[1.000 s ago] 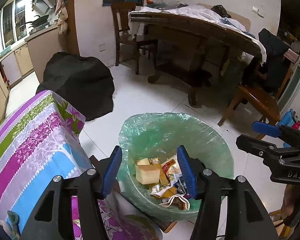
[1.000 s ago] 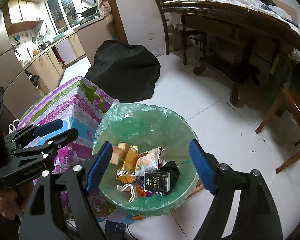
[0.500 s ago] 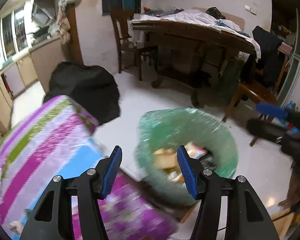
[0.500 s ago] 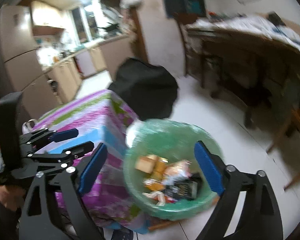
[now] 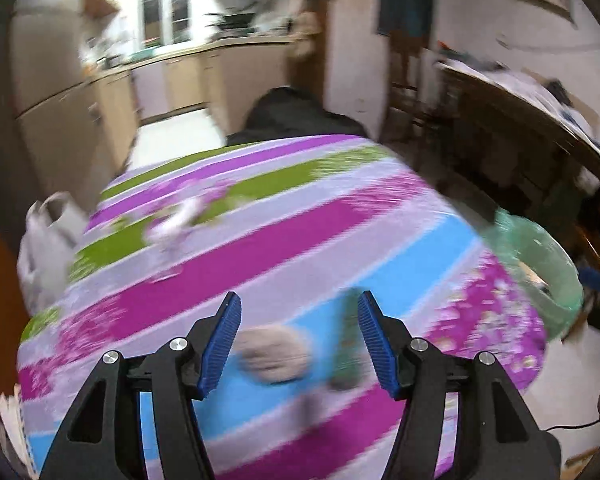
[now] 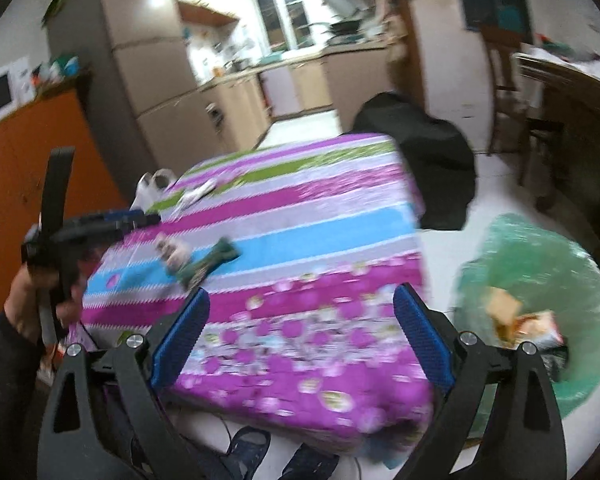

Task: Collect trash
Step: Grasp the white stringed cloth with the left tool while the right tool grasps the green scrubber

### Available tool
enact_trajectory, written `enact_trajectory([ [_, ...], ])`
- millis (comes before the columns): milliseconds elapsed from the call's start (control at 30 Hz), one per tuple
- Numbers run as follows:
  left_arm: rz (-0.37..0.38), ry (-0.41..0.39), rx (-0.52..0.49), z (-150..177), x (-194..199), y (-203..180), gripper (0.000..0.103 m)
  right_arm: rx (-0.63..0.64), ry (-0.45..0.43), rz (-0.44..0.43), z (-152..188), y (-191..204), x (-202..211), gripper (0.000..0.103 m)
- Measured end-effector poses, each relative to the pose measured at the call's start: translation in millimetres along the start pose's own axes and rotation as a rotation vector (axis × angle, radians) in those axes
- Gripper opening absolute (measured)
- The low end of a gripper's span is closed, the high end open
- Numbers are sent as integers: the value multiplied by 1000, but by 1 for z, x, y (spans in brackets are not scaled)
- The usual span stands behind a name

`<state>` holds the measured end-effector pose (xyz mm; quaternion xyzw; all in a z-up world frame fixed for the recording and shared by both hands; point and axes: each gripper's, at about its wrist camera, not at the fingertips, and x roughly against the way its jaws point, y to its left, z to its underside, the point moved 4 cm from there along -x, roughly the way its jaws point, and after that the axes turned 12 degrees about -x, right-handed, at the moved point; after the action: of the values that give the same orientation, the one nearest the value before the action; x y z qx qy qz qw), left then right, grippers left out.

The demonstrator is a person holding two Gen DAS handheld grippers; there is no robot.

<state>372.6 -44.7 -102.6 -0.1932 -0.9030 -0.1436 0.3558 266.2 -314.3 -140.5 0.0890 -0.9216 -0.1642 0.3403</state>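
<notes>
In the left wrist view my left gripper (image 5: 299, 308) hangs over the striped tablecloth (image 5: 260, 240), its jaws opening with nothing pressed between them. On the cloth below them lie a blurred pale wrapper (image 5: 272, 354) and a green wrapper (image 5: 346, 344). A white crumpled scrap (image 5: 172, 228) lies farther back. The green-lined bin (image 5: 548, 252) stands past the table's right edge. In the right wrist view my right gripper (image 6: 300, 300) is wide open and empty over the table's near corner. The left gripper (image 6: 140, 218) hovers by the green wrapper (image 6: 208, 264) and the pale wrapper (image 6: 172, 250). The bin (image 6: 532, 232) holds several wrappers.
A white plastic bag (image 5: 48, 240) hangs at the table's left side. A black covered bulk (image 6: 428, 160) sits on the floor behind the table. A wooden dining table (image 5: 540, 120) and chairs stand at the right, kitchen cabinets (image 6: 228, 104) at the back. A person's shoes (image 6: 244, 448) are below.
Both grippers have swung left from above the bin to over the striped table. The right gripper's jaws have spread wider. Wrappers on the cloth have come into view.
</notes>
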Motion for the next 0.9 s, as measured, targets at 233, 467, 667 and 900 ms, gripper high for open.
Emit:
enact_trajectory([
  [233, 39, 78, 87, 44, -15, 83, 63, 57, 85, -70, 7, 50, -45, 90],
  [467, 172, 50, 25, 46, -38, 50, 69, 46, 149, -97, 17, 73, -77, 90],
  [667, 102, 18, 170, 21, -57, 107, 69, -2, 248, -136, 20, 90, -123, 73],
  [900, 58, 98, 129, -12, -114, 152, 70, -68, 298, -67, 8, 98, -183, 58],
])
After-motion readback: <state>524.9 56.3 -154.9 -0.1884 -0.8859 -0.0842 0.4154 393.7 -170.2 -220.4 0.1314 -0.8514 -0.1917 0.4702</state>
